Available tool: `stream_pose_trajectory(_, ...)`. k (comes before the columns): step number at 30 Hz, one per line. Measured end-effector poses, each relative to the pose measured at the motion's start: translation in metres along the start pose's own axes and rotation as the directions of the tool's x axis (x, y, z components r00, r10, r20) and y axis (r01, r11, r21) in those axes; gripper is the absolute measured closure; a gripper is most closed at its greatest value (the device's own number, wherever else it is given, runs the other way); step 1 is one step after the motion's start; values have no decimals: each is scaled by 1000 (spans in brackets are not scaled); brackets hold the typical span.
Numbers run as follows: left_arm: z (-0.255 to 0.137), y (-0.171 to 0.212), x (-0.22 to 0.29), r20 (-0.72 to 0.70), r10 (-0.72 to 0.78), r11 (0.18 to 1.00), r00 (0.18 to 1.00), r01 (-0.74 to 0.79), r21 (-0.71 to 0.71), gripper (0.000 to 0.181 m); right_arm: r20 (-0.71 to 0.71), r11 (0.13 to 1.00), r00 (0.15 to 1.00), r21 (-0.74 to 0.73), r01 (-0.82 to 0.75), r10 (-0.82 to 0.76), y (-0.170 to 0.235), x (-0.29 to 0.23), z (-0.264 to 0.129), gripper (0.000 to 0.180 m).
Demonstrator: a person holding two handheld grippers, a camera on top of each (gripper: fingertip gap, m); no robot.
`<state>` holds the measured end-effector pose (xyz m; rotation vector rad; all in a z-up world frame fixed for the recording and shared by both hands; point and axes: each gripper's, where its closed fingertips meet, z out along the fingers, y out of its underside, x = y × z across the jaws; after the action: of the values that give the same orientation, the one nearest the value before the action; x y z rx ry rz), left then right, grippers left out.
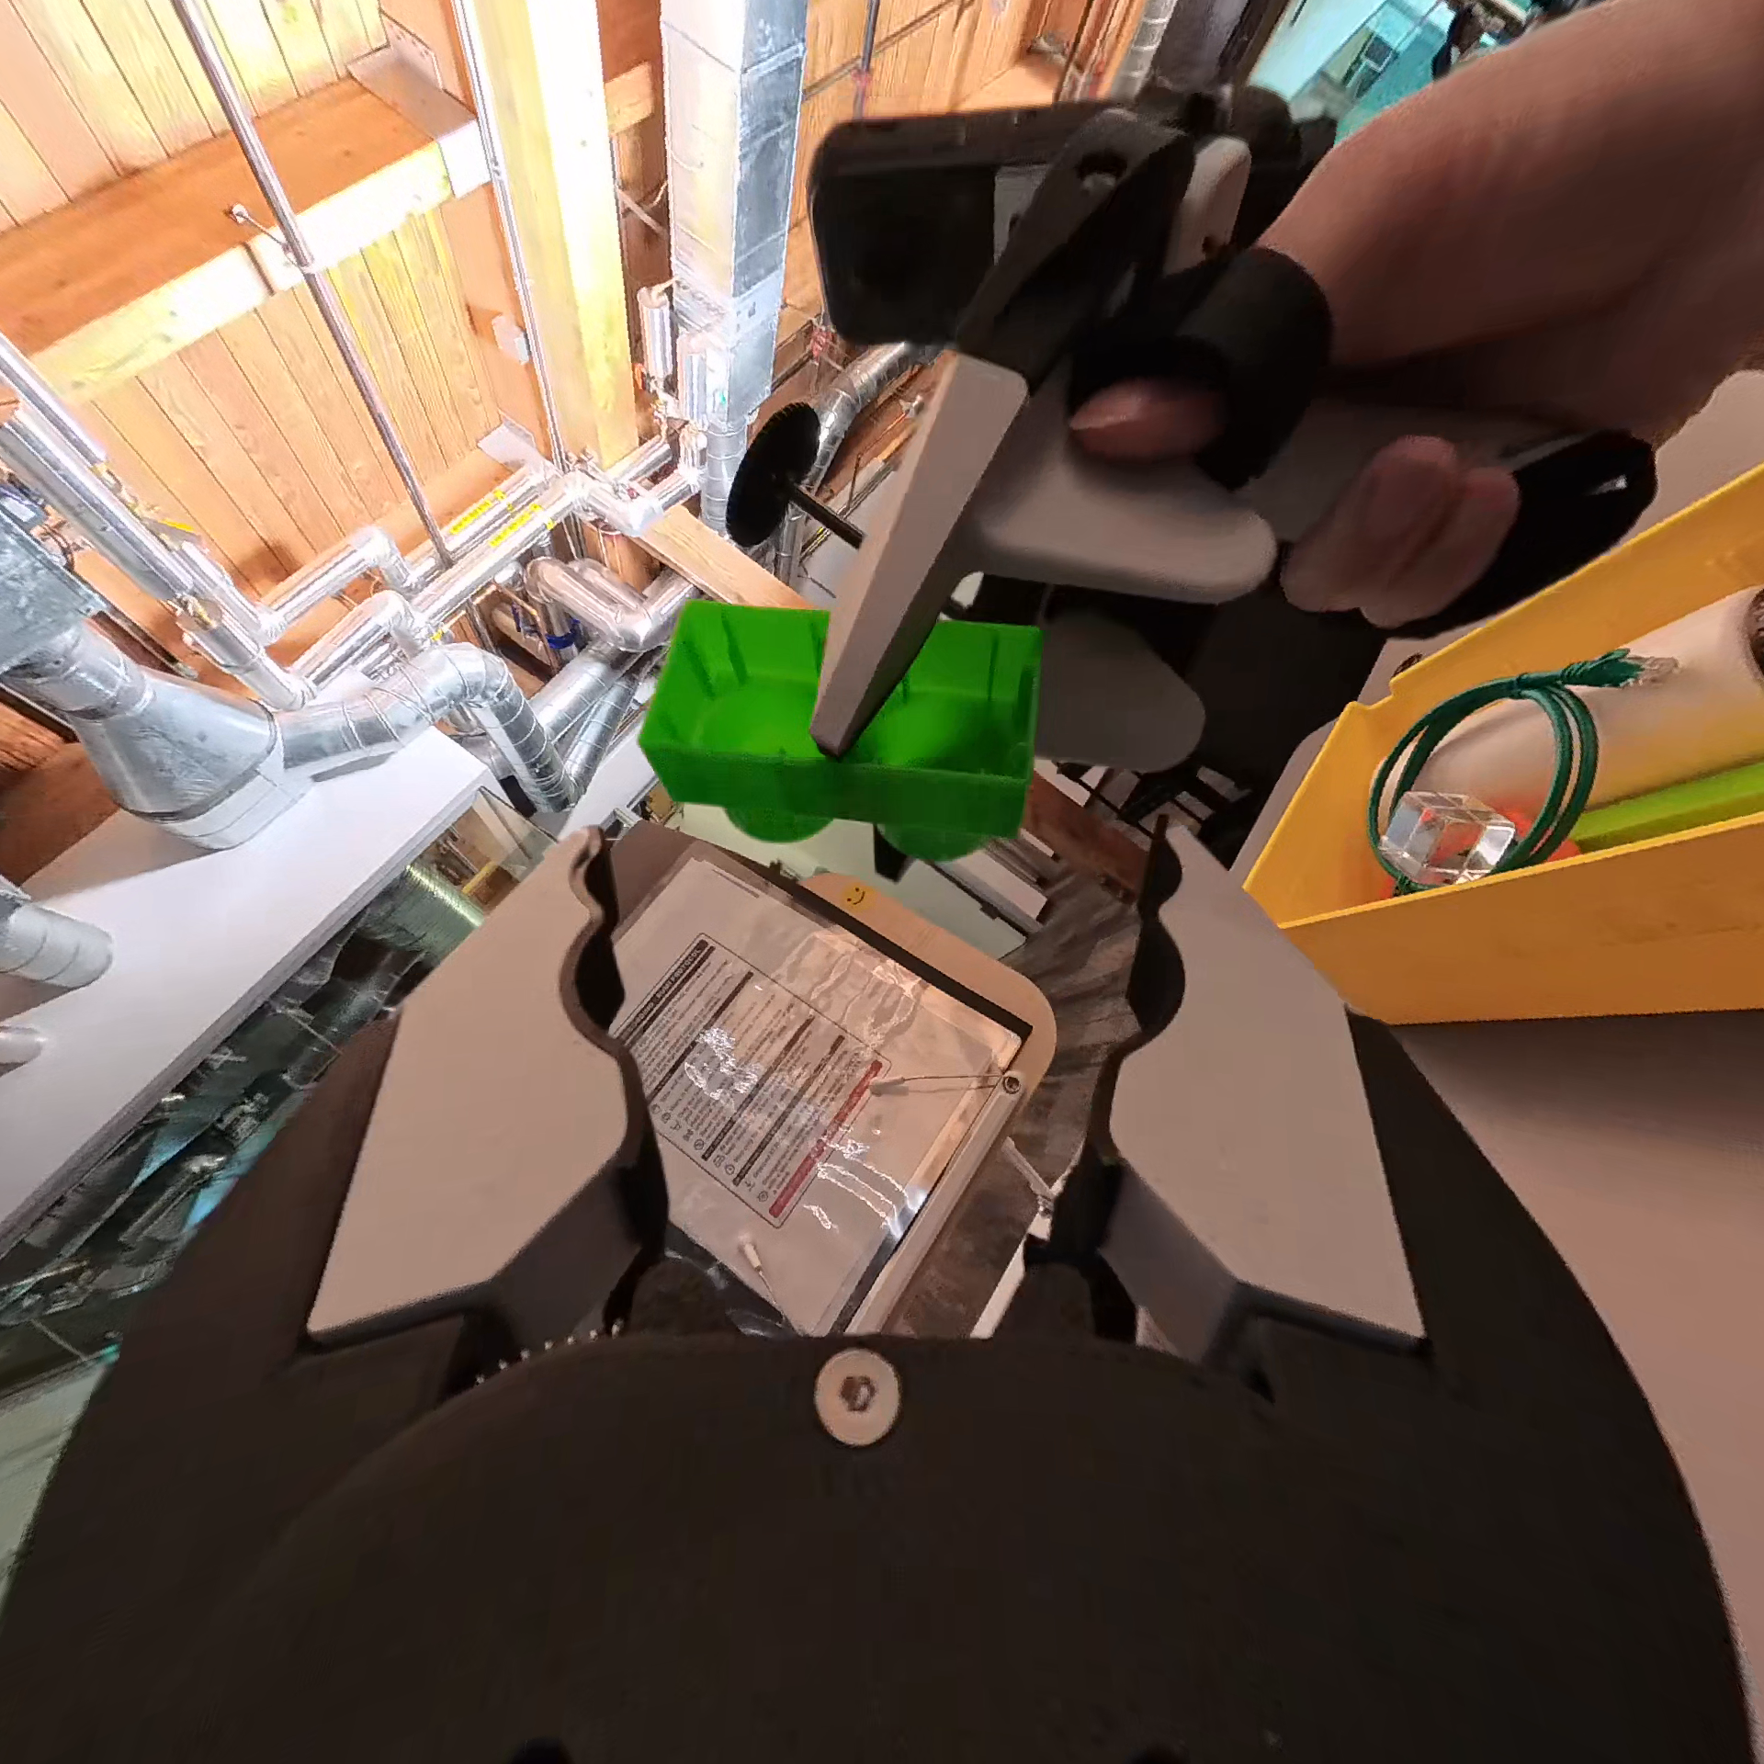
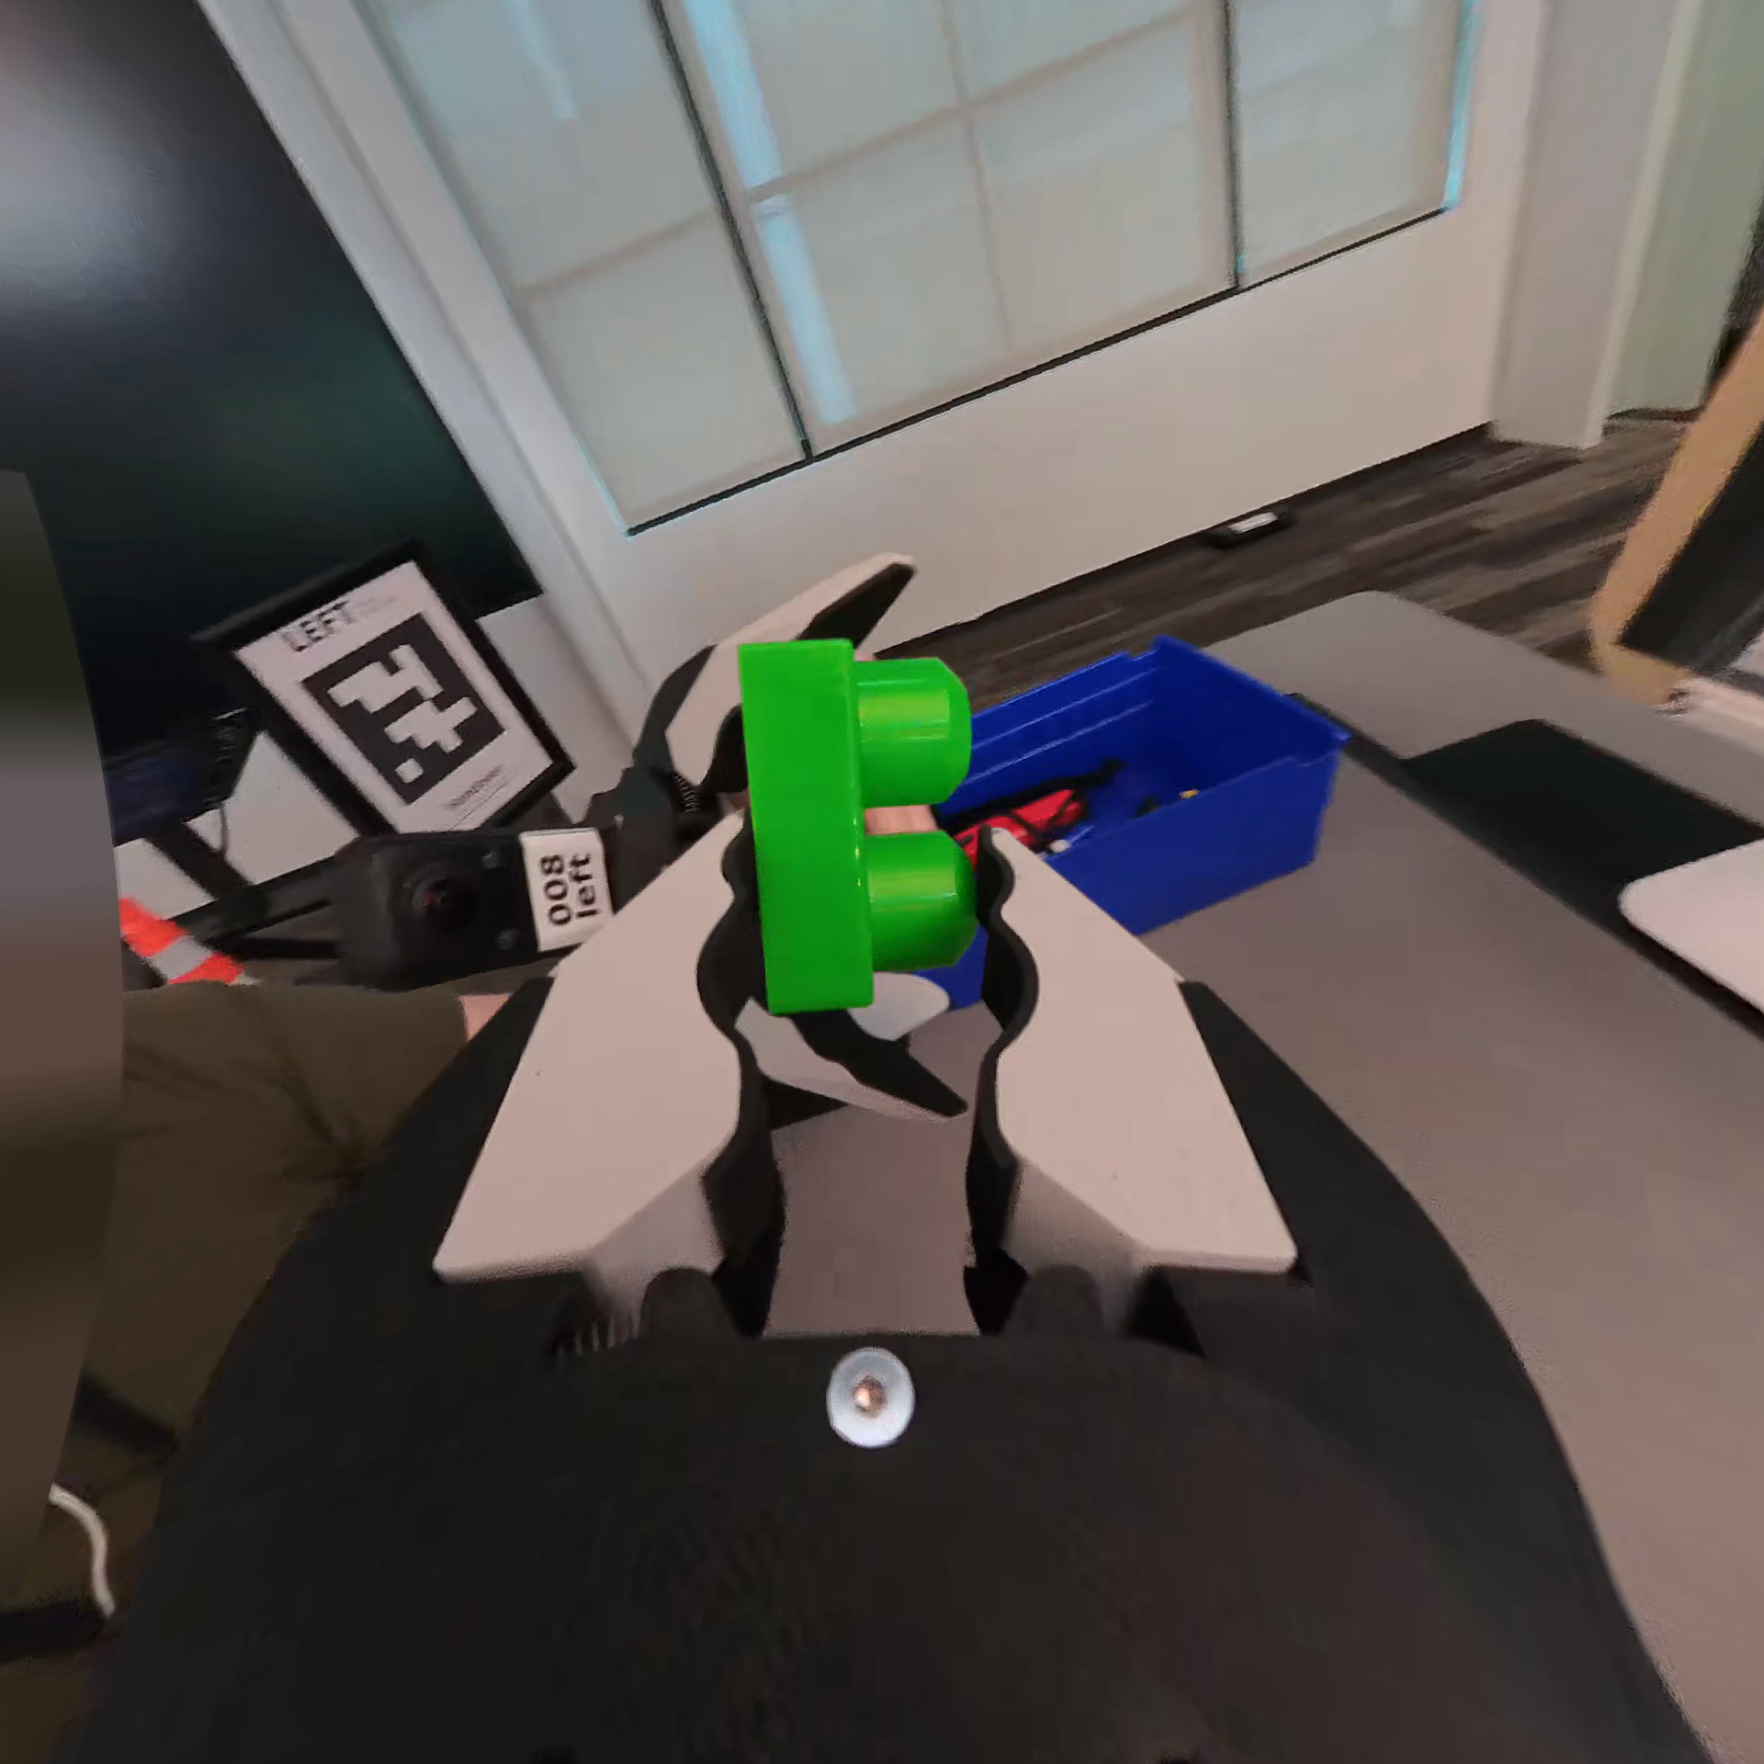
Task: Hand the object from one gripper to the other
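Left wrist view, left to right. Silver insulated pipes (image 1: 286, 687): several, running across the upper left under wooden ceiling boards. One sheet of printed paper under clear film (image 1: 811, 1079), lying at centre between the near fingers; writing on it is not reproduced here. One left gripper (image 1: 873, 869), lower centre, its jaws standing wide with nothing between them. One green block (image 1: 754, 725), centre of frame just above those fingertips, hollow side facing the camera, two round studs pointing down. One right gripper (image 1: 859, 754), reaching in from the upper right, one grey finger inside the hollow and the other behind the block, gripping its wall. One person's hand (image 1: 1432, 315) in a black fingerless glove is holding that gripper. One yellow bin (image 1: 1527, 916), right edge, holding one green coiled cable (image 1: 1489, 754) and one clear cube (image 1: 1451, 840).

Right wrist view, left to right. One framed black-and-white marker card (image 2: 401, 697), centre left, bearing lettering. The left gripper (image 2: 840, 821), behind the block, fingers spread wide, with one lettered white tag on its camera. The green block (image 2: 811, 830), centre, standing on end, two studs pointing right. The right gripper (image 2: 859, 859), jaws narrow, clamping the block's lower part. One blue bin (image 2: 1193, 764), right of centre on a grey table (image 2: 1336, 1098).
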<state>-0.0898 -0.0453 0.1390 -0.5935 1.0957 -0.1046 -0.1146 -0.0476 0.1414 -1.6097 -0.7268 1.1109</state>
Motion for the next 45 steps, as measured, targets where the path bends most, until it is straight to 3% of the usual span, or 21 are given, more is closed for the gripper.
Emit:
stream_pose_trajectory(6,-8,-13,-4,18,51,997,999,-52,62,101,67,997,998,-72,-6,11,14,-10,11,136)
stream_pose_trajectory(11,-12,-15,-8,66,118,990,991,-122,66,106,89,997,995,-62,49,-44,14,-13,13,132)
stream_pose_trajectory(13,-14,-17,-22,106,52,995,993,-60,77,106,59,987,985,-24,161,-160,8,-12,11,109)
stream_pose_trajectory(16,-20,-22,-46,83,-241,963,967,229,140,106,-10,910,913,73,408,-409,-8,-18,5,97)
stream_pose_trajectory(18,-24,-26,-62,3,-510,844,860,500,193,106,-75,810,819,122,574,-569,-17,-25,3,93)
stream_pose_trajectory(19,-26,-28,-70,-56,-638,745,768,634,206,107,-119,746,759,137,651,-641,-21,-28,2,93)
stream_pose_trajectory(22,-33,-28,-91,-269,-901,294,341,935,200,106,-277,529,543,133,838,-793,-31,-35,1,93)
stream_pose_trajectory(24,-36,-25,-99,-401,-915,-20,42,989,148,106,-381,406,414,103,908,-827,-38,-38,2,98)
stream_pose_trajectory(25,-36,-24,-100,-450,-890,-132,-70,985,109,106,-431,360,357,76,930,-829,-41,-38,2,107)
stream_pose_trajectory(27,-33,-23,-95,-511,-830,-271,-223,962,21,106,-537,297,241,-19,955,-809,-48,-29,2,122)
stream_pose_trajectory(30,-27,-26,-82,-554,-729,-410,-402,905,-117,106,-571,215,105,-129,968,-814,-45,-24,9,126)
stream_pose_trajectory(34,-21,-29,-67,-561,-618,-518,-551,822,-236,106,-571,185,54,-174,967,-819,-40,-23,17,133)
stream_pose_trajectory(40,-16,-39,-50,-566,-552,-529,-612,782,-329,107,-560,182,54,-175,968,-827,-37,-24,18,150)
stream_pose_trajectory(43,-16,-39,-50,-575,-536,-537,-619,775,-334,107,-549,209,76,-183,961,-832,-37,-24,16,149)
stream_pose_trajectory(45,-14,-33,-55,-575,-559,-543,-598,788,-291,95,-562,244,112,-166,955,-820,-41,-24,11,149)
